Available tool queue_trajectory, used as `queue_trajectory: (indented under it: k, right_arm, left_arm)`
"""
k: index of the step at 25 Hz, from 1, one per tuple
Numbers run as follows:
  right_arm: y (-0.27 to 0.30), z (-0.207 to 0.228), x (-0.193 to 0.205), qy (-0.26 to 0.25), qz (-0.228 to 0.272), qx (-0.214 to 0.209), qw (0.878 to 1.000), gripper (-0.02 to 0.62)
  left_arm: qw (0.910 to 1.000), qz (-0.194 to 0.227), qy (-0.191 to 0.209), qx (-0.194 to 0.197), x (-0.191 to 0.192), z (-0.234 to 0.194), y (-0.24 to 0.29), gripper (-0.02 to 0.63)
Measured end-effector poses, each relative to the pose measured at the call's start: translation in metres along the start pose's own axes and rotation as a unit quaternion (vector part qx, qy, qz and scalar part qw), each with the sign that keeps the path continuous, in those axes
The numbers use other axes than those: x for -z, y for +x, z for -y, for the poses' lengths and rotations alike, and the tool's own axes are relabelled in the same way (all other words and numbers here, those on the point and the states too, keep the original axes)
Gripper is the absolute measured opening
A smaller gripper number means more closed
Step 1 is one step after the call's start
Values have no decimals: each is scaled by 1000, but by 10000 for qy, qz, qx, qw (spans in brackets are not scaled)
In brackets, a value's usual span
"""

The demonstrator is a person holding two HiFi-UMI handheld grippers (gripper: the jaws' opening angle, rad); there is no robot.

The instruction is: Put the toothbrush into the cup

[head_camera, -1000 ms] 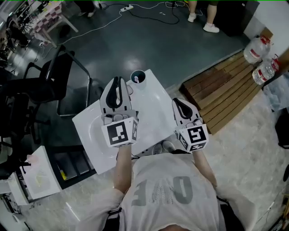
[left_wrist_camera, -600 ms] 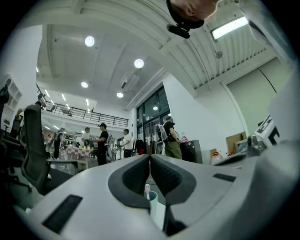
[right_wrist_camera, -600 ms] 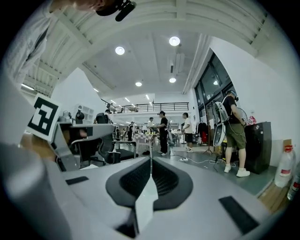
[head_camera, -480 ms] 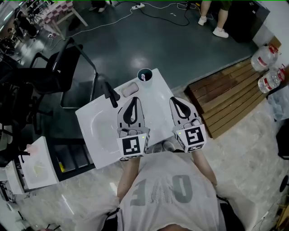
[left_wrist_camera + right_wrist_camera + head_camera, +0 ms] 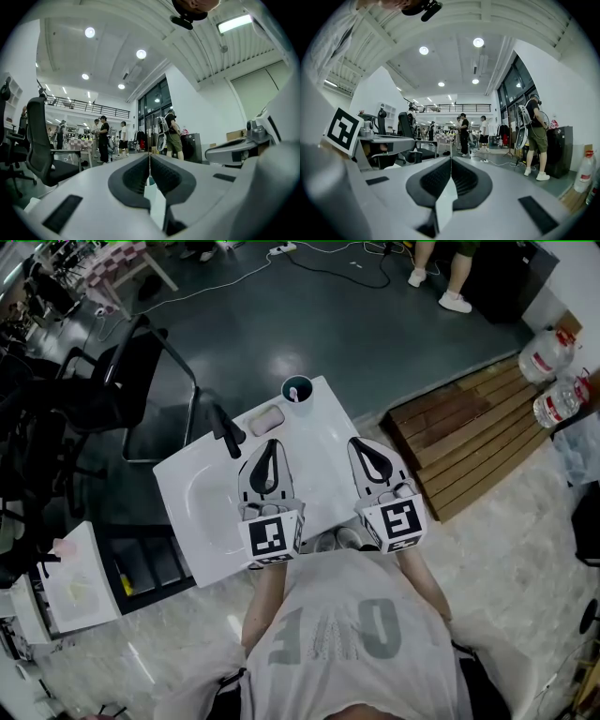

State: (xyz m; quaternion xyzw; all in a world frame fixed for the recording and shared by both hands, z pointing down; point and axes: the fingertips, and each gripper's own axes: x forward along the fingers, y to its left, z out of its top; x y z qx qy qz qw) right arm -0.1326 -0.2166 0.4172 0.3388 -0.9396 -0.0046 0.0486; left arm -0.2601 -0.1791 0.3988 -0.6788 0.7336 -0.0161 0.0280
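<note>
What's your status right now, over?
Left tool shut, empty; right tool shut, empty. Cup at counter's far corner, small pale tip inside, likely the toothbrush. Faucet and soap dish nearby, nothing blocking.

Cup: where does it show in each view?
Head view: cup at the white counter's far corner.
Left gripper view: cannot tell; the shut jaws cover that spot.
Right gripper view: not in it.
Shared landmark: black office chair, left of the jaws in both gripper views.

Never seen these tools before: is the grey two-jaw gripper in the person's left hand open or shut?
Shut. In its own view the grey left gripper shows its dark pads meeting along a thin line, gripping nothing.
</note>
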Motion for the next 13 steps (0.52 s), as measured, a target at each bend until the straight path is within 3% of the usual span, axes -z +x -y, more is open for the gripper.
queue_trajectory:
  k: [8, 13]
  right_arm:
    - [-3, -4, 4, -33, -104, 15, 9999, 31]
    - [-7, -5, 9, -55, -181, 82, 9998, 31]
  left_arm:
    - [9998, -105, -136, -24, 9, -4, -5, 34]
    - [9998, -165, 79, 48, 12, 4, -12, 34]
